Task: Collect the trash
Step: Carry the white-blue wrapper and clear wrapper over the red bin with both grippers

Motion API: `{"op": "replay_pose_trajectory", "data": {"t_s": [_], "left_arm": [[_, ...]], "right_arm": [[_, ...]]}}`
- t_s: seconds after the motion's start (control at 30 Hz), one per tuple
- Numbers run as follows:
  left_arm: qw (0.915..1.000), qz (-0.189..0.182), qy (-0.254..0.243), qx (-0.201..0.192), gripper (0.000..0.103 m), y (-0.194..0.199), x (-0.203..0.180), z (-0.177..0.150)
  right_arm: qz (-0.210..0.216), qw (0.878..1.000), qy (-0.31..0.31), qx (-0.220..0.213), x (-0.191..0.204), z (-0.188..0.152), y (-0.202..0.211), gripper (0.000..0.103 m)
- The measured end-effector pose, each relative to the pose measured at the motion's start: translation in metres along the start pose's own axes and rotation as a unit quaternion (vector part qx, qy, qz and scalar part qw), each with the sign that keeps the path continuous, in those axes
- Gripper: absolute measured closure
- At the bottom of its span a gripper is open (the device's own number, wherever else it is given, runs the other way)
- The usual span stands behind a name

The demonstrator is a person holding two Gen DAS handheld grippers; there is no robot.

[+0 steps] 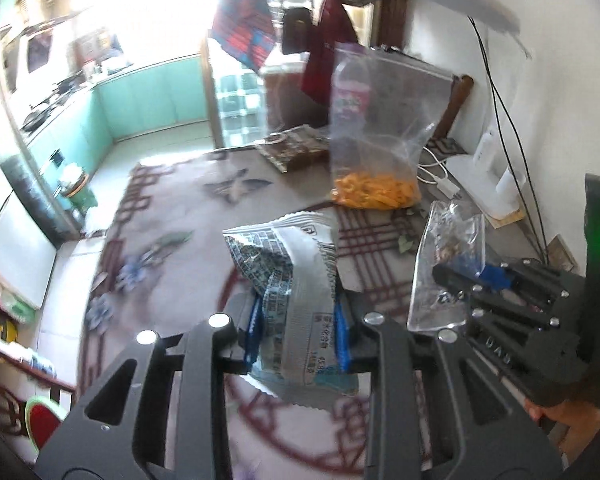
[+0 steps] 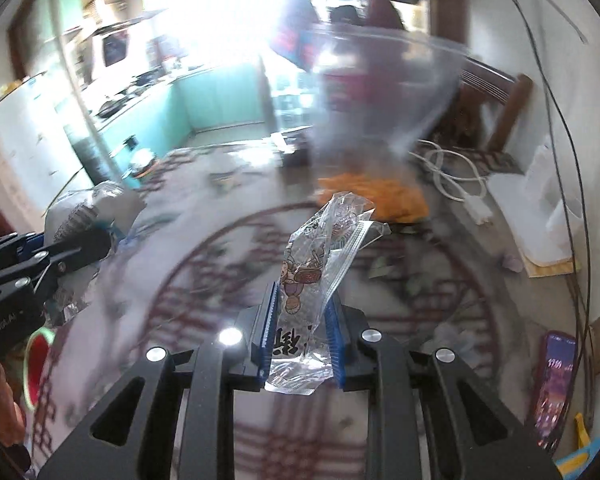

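A crumpled wrapper point(image 1: 296, 280) sits between the left gripper's point(image 1: 298, 332) jaws above the table point(image 1: 172, 208); a zip bag point(image 1: 380, 128) stands ahead, a clear wrapper point(image 2: 320, 280) in the right gripper point(image 2: 300, 332) to their right.

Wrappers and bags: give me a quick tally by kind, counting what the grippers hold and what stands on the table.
Printed foil wrappers: 1, the silver wrapper in the left gripper
Clear wrappers: 1, the clear wrapper in the right gripper
Large zip bags: 1, the zip bag upright on the table, orange scraps at its bottom
Total: 3
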State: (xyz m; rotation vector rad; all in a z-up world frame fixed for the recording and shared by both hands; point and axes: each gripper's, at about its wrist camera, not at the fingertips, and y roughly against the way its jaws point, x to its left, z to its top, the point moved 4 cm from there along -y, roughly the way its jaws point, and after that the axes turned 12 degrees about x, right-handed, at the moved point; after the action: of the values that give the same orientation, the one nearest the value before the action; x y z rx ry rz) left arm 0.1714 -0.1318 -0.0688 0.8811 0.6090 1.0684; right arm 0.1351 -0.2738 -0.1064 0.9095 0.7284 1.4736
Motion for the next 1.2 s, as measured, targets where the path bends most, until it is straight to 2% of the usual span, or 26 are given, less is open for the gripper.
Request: {"op": "replay_pose_trajectory", "data": {"t_s": [0.2, 0.43, 0.7, 1.2], "left_arm": [[0.9992, 0.011, 0.039, -0.007, 0.075, 0.037, 0.048, -0.042], [0.998, 0.003, 0.062, -0.012, 0.075, 0.059, 0.1, -0.079], [0.9973, -0.005, 0.073, -0.008, 0.075, 0.074, 0.163, -0.109], [0.9923, 0.022, 0.122, -0.004, 0.075, 0.094, 0.28, -0.159]], "right_arm": [[0.016, 0.999, 0.043, 0.004, 0.066, -0.016, 0.012, 0.081], [0.007, 0.998, 0.069, -0.001, 0.133, -0.028, 0.021, 0.08], [-0.001, 0.997, 0.076, 0.005, 0.206, -0.035, 0.02, 0.08], [0.015, 0.992, 0.127, 0.019, 0.332, -0.047, 0.001, 0.079]]}}
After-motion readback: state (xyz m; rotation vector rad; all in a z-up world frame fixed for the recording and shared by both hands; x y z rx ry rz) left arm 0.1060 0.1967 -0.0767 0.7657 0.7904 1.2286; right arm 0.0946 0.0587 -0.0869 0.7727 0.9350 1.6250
